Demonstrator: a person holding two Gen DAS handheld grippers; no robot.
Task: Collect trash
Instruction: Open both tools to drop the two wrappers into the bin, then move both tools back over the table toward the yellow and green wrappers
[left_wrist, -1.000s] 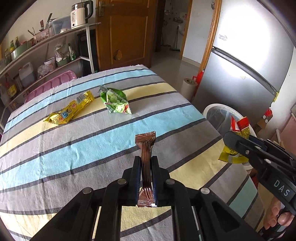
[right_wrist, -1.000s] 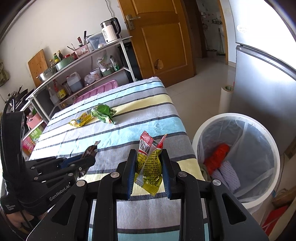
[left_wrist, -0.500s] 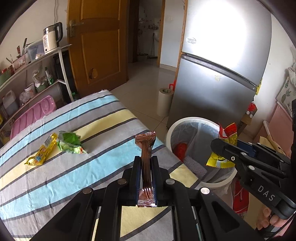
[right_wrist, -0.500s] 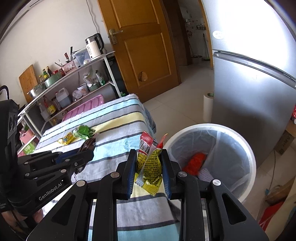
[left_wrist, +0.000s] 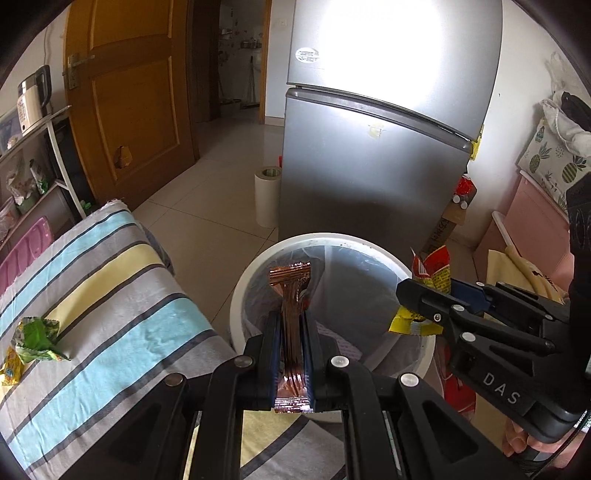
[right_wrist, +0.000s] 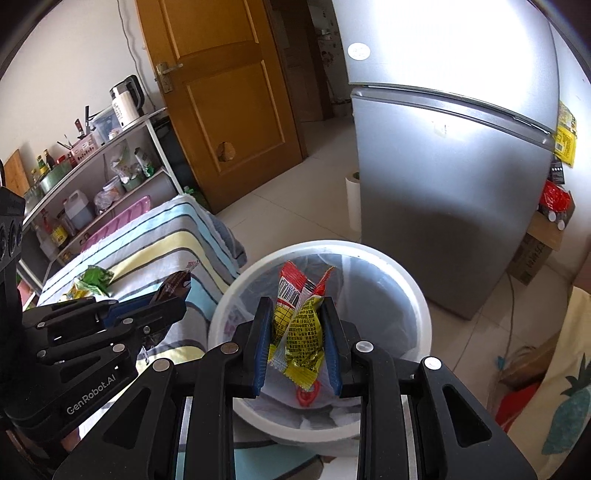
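Note:
My left gripper is shut on a brown foil wrapper that sticks up between its pads, held over the near rim of the white trash bin. My right gripper is shut on a red and yellow snack packet, held above the bin, which has a clear liner and some trash inside. In the left wrist view the right gripper shows at the right with the packet. The left gripper appears at the left of the right wrist view.
A striped cloth covers the table beside the bin; a green wrapper and a yellow wrapper lie on it. A silver fridge stands behind the bin, with a paper roll, a wooden door and a shelf rack nearby.
Both grippers swung right from over the table toward the bin, each still holding its wrapper. The bin has come to sit under them and the table has slid to the left.

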